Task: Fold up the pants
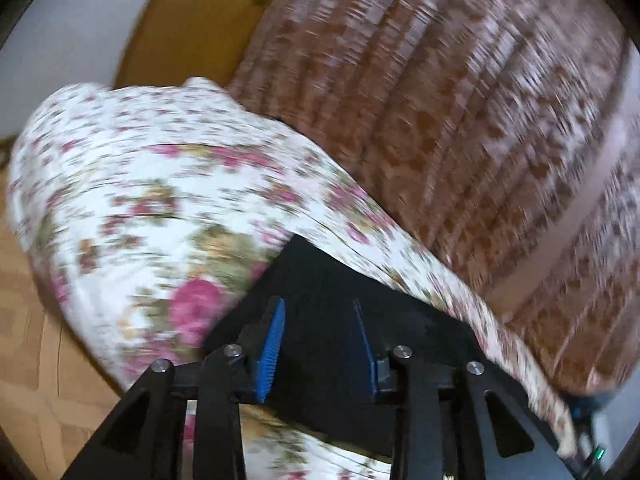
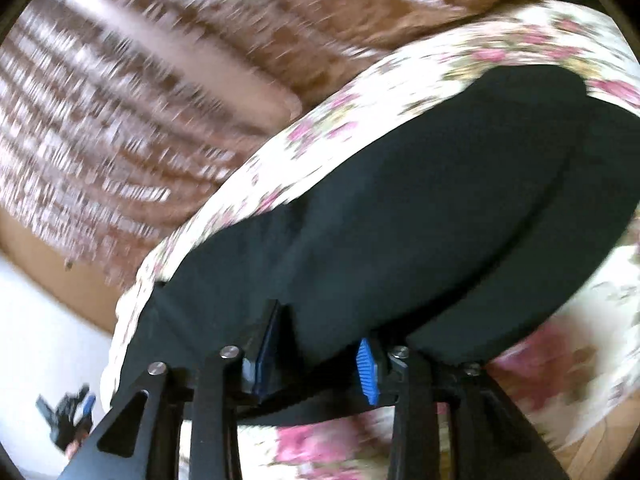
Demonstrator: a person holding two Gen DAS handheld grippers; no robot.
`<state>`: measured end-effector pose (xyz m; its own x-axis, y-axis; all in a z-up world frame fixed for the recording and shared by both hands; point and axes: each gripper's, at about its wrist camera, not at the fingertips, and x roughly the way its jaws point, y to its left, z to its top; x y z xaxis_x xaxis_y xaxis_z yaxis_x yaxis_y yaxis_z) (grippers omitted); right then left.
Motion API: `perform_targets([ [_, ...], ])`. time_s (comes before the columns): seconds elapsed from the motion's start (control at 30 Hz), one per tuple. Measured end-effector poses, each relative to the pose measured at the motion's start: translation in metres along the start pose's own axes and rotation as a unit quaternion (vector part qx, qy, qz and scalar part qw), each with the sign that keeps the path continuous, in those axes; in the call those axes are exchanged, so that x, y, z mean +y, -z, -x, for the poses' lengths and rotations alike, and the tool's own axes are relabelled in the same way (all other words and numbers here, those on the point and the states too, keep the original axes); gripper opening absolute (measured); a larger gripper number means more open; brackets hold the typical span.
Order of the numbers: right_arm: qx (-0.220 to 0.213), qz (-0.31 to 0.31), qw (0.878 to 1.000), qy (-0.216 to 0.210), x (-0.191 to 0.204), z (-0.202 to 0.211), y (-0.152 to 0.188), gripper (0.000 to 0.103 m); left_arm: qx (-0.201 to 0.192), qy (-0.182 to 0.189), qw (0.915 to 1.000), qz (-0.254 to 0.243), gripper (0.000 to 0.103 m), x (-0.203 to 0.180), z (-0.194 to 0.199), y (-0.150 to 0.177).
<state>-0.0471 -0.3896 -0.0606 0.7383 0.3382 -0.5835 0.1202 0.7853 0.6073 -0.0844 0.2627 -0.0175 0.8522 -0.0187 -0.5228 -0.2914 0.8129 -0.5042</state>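
The black pants (image 2: 420, 208) lie spread along a white cover printed with pink flowers (image 2: 360, 112); a fold line runs lengthwise through them. My right gripper (image 2: 320, 324) stands over their near end with the jaws apart, black cloth lying between the blue pads (image 2: 368, 372) and over the right fingertip. In the left wrist view a corner of the pants (image 1: 320, 280) rests flat on the flowered cover (image 1: 160, 184). My left gripper (image 1: 318, 304) hovers just above that corner, jaws apart, its blue pads (image 1: 272, 344) not pressing the cloth. Both views are motion-blurred.
A brown and white patterned blanket (image 1: 460, 120) lies beyond the flowered cover. Orange-brown wood (image 1: 192, 28) and a white wall (image 1: 60, 40) stand behind. Light wooden floor (image 1: 28, 340) shows at the left. A small dark object with blue parts (image 2: 66, 412) lies on a white surface.
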Motion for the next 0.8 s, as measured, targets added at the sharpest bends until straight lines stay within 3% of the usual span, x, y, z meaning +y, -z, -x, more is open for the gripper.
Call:
perform_targets([
  [0.1, -0.038, -0.031, 0.998, 0.035, -0.025, 0.013, -0.015, 0.038, 0.040, 0.015, 0.9984, -0.038, 0.042, -0.036, -0.027, 0.009],
  [0.23, -0.067, -0.079, 0.992, 0.072, -0.058, 0.019, -0.036, 0.039, 0.091, 0.044, 0.9926, -0.068, 0.042, -0.083, -0.068, 0.024],
  [0.37, -0.095, -0.135, 0.984, 0.072, -0.090, 0.020, -0.059, 0.038, 0.132, 0.062, 0.9856, -0.085, 0.046, -0.120, -0.108, 0.036],
  [0.5, -0.117, -0.176, 0.975, 0.072, -0.110, 0.016, -0.080, 0.033, 0.164, 0.054, 0.9814, -0.084, 0.047, -0.140, -0.146, 0.039],
  [0.63, -0.126, -0.184, 0.971, 0.083, -0.117, 0.012, -0.092, 0.009, 0.165, 0.041, 0.9827, -0.074, 0.047, -0.133, -0.166, 0.046],
  [0.8, -0.136, -0.160, 0.973, 0.092, -0.106, 0.031, -0.084, 0.007, 0.129, 0.051, 0.9839, -0.113, 0.048, -0.132, -0.161, 0.058],
])
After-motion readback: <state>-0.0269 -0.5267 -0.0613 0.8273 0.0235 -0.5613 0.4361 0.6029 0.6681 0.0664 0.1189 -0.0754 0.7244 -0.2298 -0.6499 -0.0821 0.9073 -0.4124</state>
